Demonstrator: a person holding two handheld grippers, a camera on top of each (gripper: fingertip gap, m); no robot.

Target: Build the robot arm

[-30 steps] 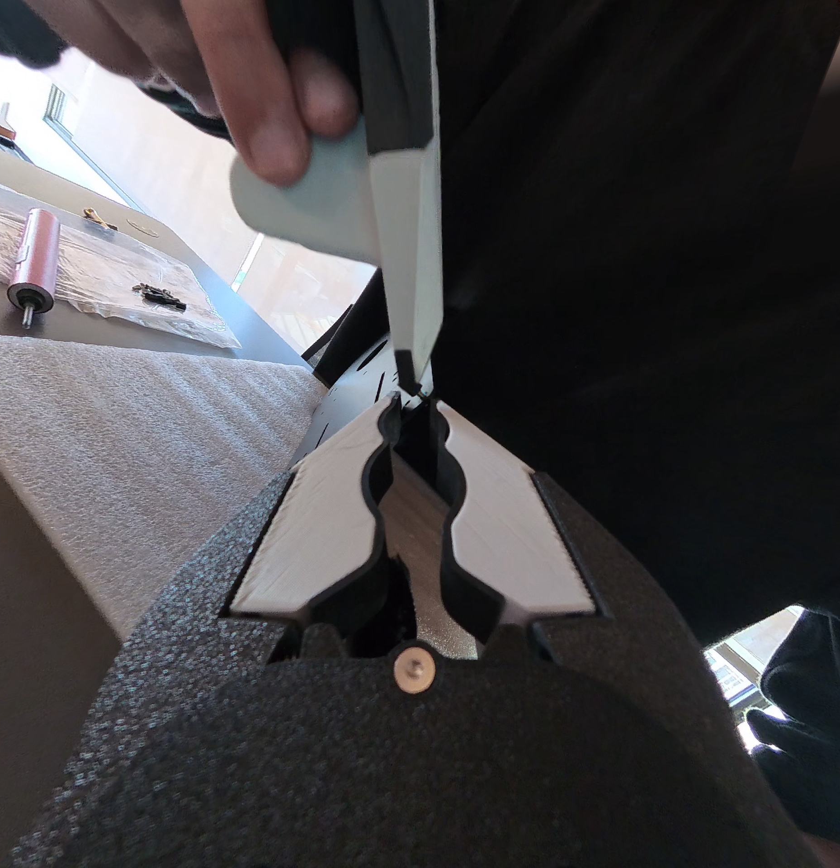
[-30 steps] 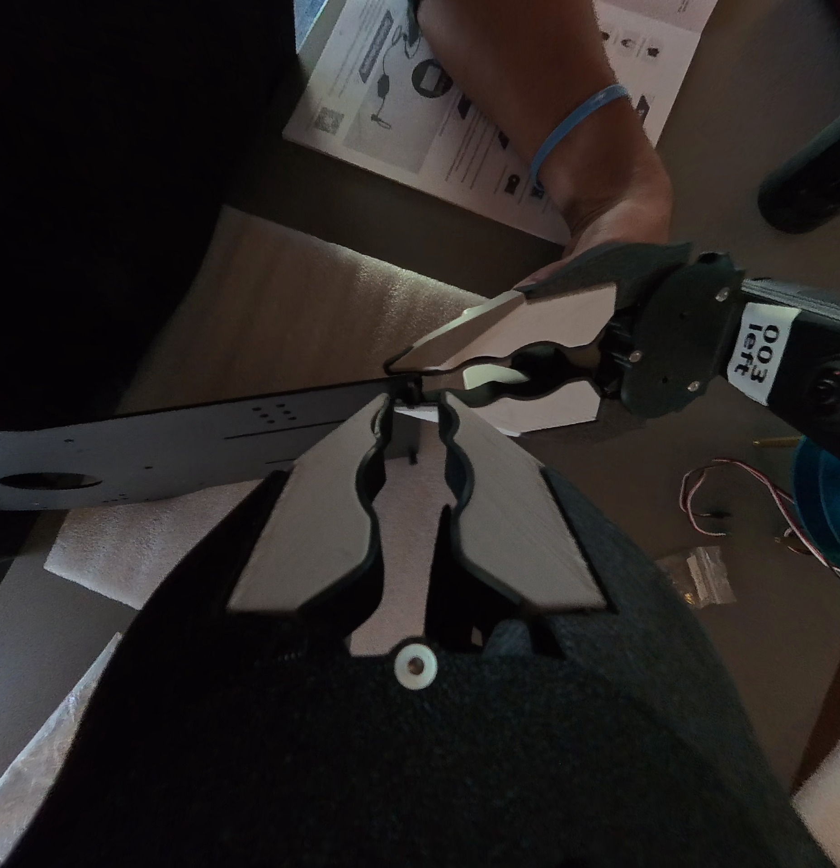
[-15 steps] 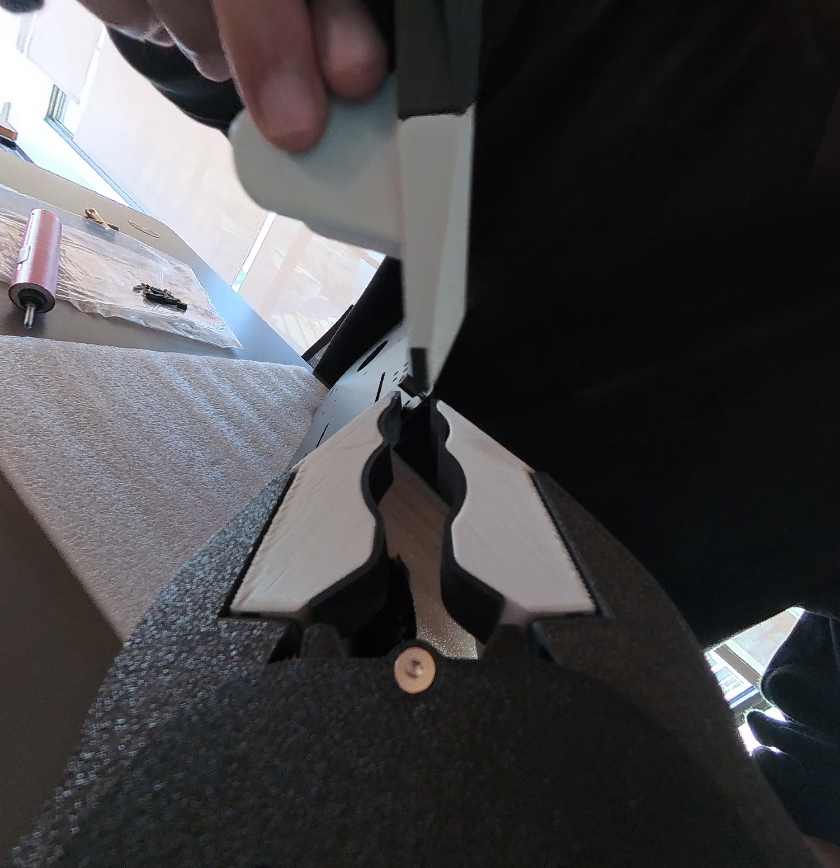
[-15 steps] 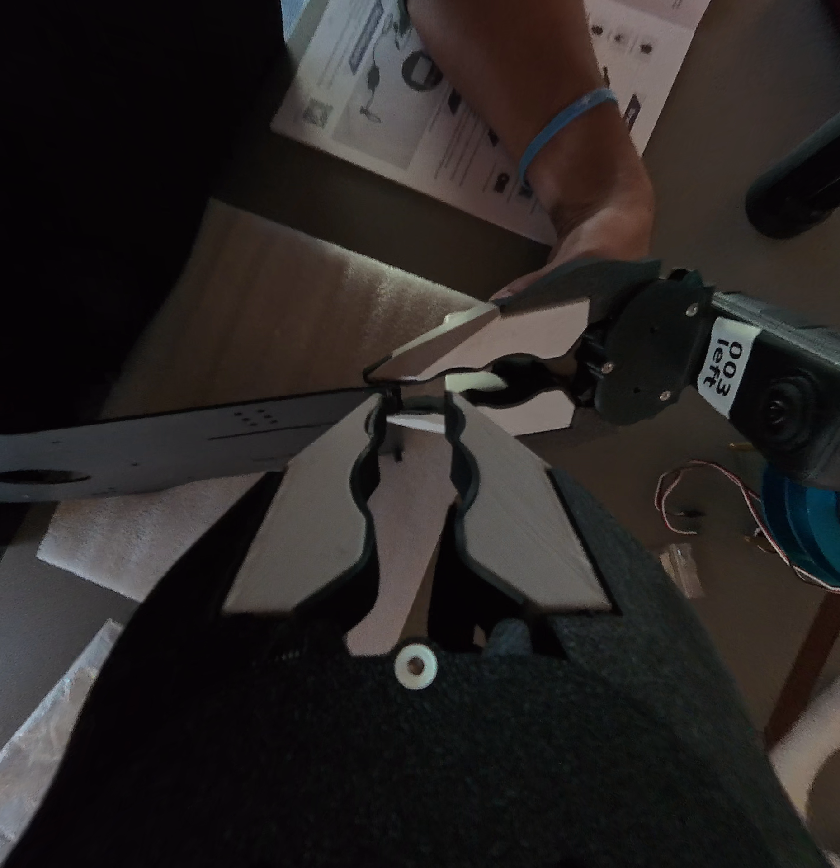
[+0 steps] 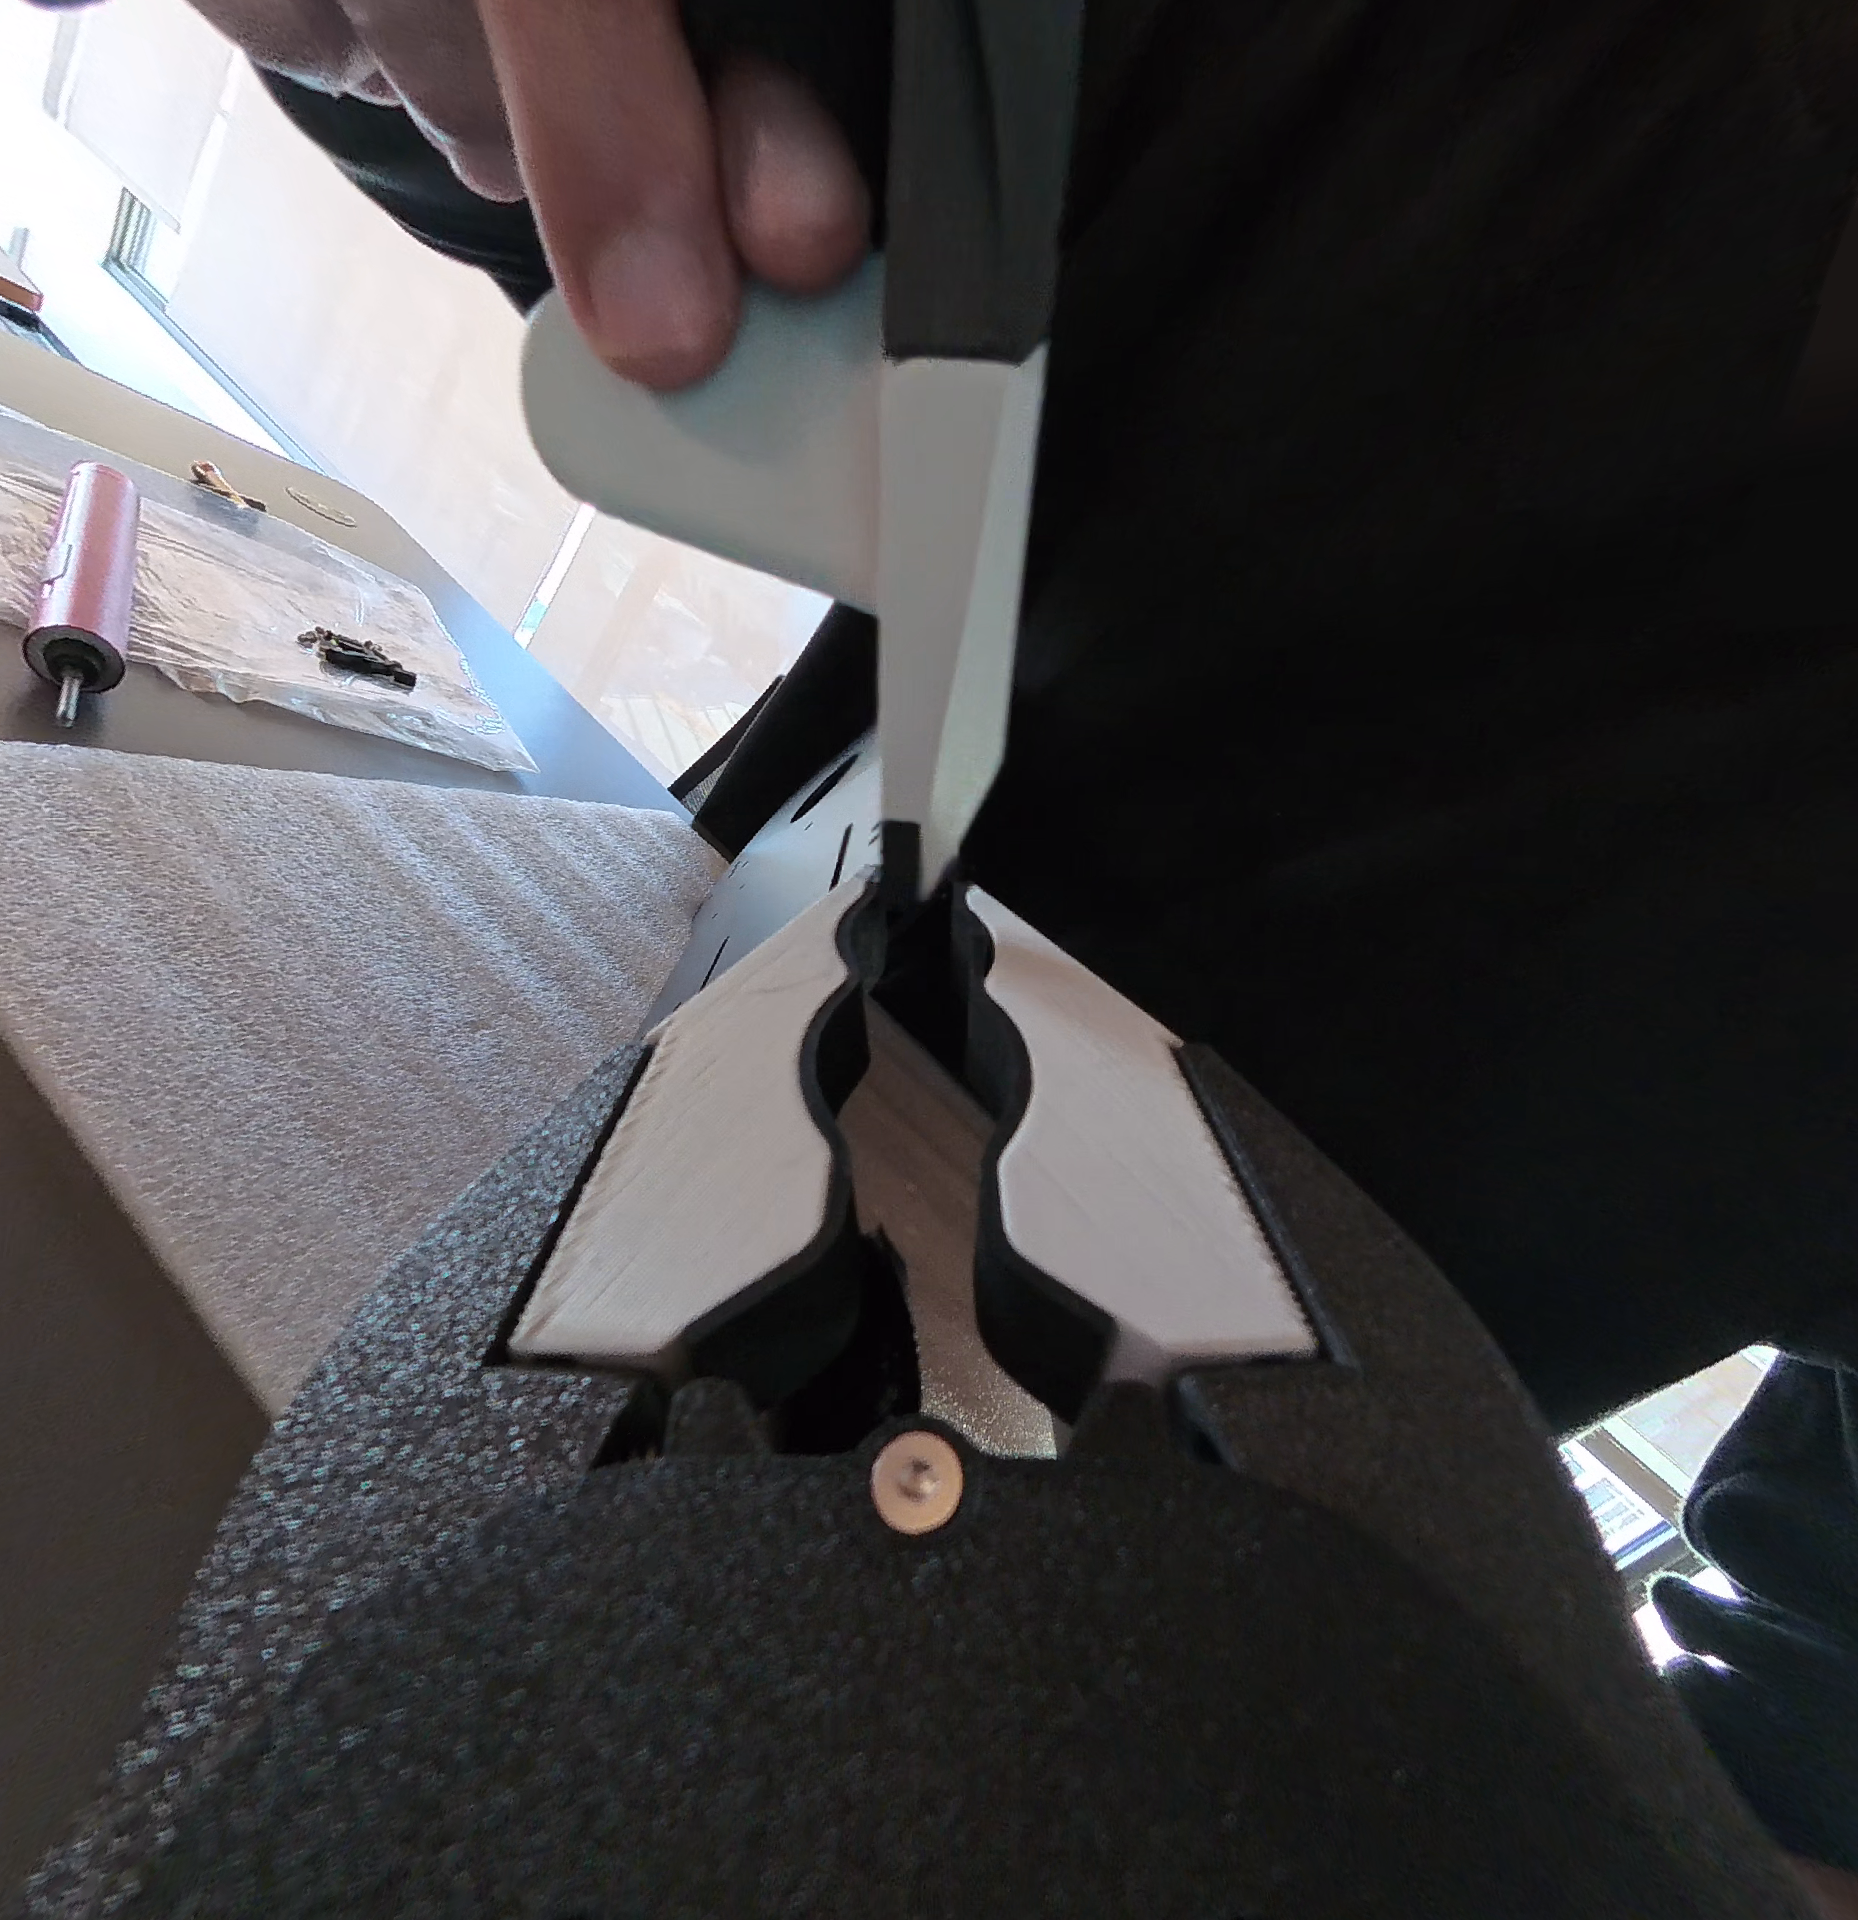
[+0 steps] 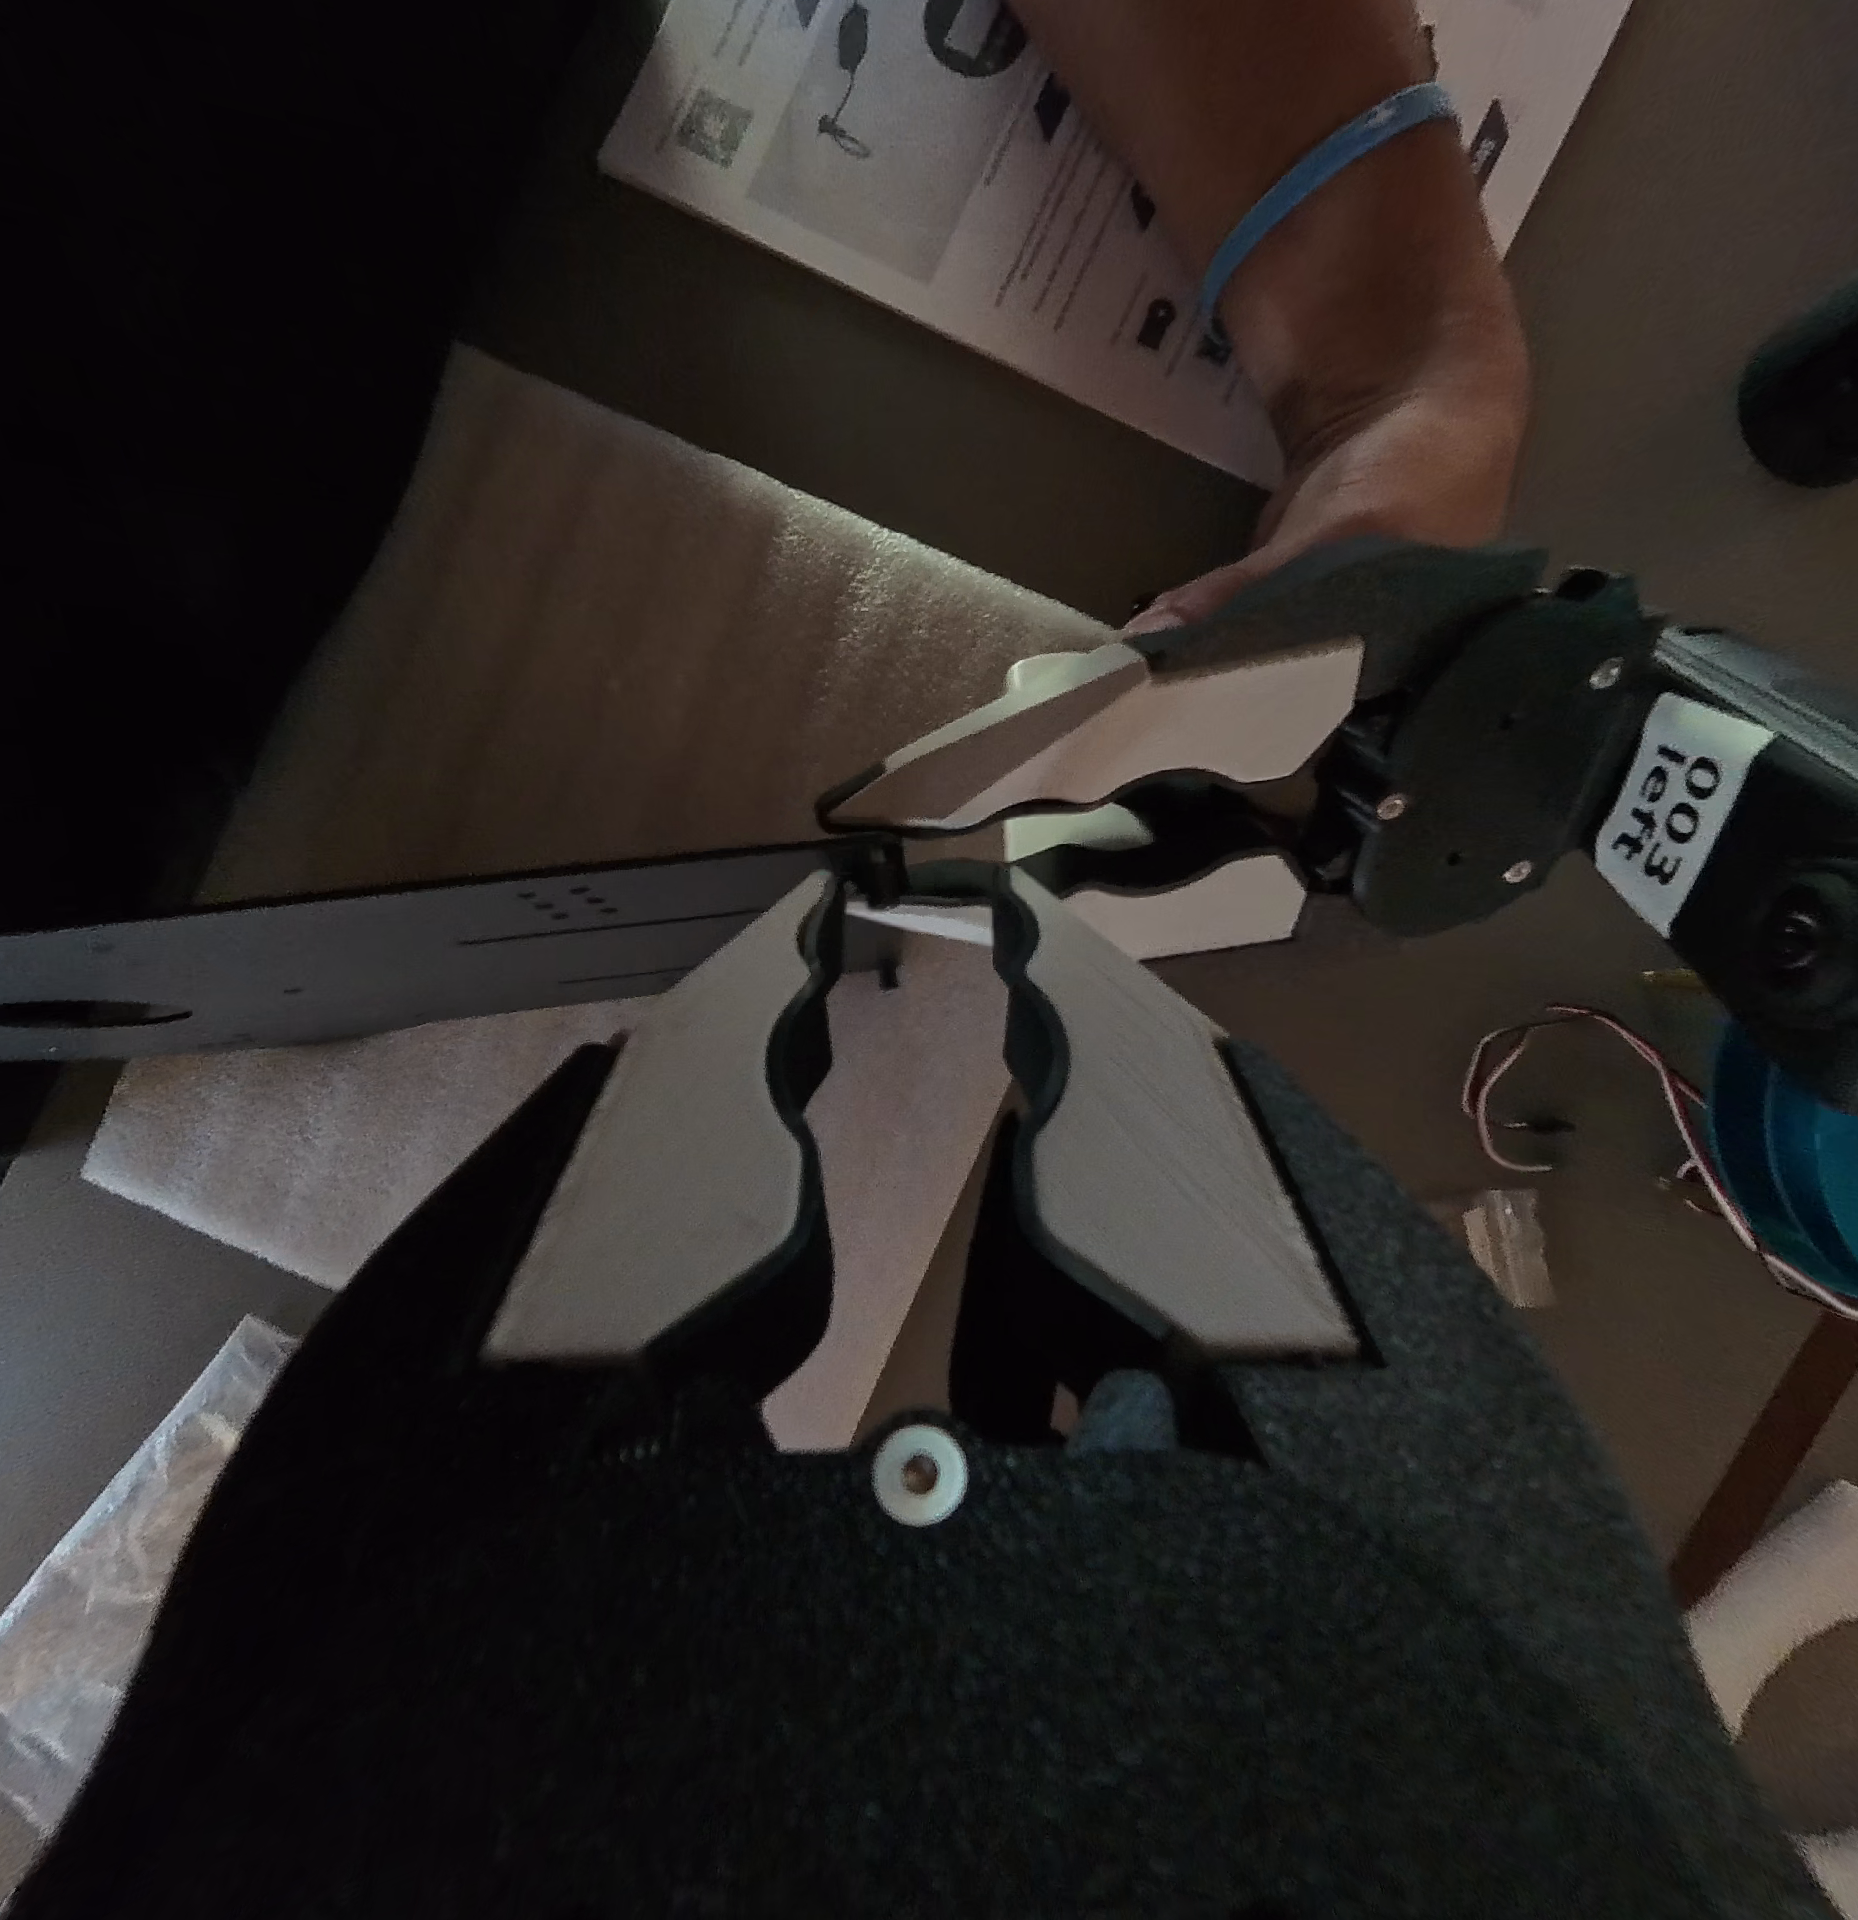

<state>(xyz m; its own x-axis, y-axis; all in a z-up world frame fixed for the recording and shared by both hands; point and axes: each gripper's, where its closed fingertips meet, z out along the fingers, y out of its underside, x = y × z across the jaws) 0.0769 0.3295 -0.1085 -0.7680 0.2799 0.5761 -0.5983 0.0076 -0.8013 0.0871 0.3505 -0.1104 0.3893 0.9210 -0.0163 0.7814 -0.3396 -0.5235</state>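
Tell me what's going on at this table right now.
A person works a gripper in each hand over a dark flat panel held above a foam sheet. The left gripper is clamped on the panel's end. The right gripper meets it at that same corner, jaws open, straddling a small black piece there.

Left gripper (image 5: 920, 914): black speckled body, white fingers (image 5: 717, 1143) with wavy black inner edges, brass screw (image 5: 917, 1488). Right gripper (image 6: 909, 914): same build, white washer (image 6: 918, 1477). Wrist wears blue band (image 6: 1309, 192). Black sleeve (image 5: 1424, 623).
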